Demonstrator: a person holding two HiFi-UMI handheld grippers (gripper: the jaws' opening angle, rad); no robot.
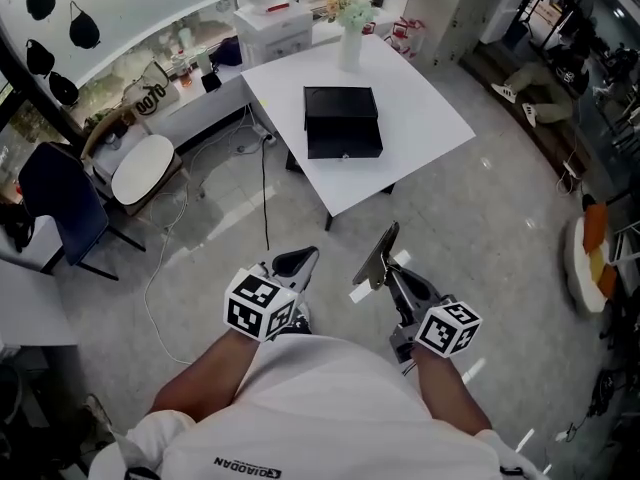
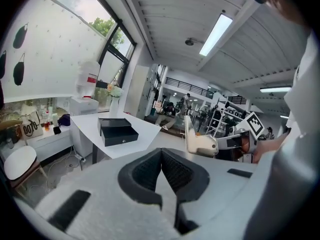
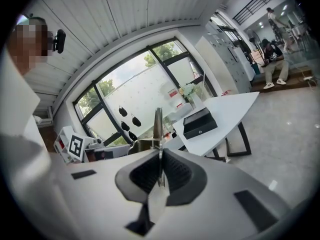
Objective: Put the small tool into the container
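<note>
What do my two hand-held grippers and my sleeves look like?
Both the left hand-held gripper and the right hand-held gripper have pale grey bodies, black ribbed pads, and a white cube with black square markers at the wrist end. No cables show. You wear a white short-sleeved shirt with small black lettering.

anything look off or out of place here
Nothing stands out. The black box lies flat on the white table, the vase stands upright, and the right hand-held gripper is clamped on the flat metal tool.

Two tongs [image 1: 298,261] [image 1: 391,274], one tool [image 1: 380,253], one container [image 1: 342,120], one table [image 1: 425,118].
</note>
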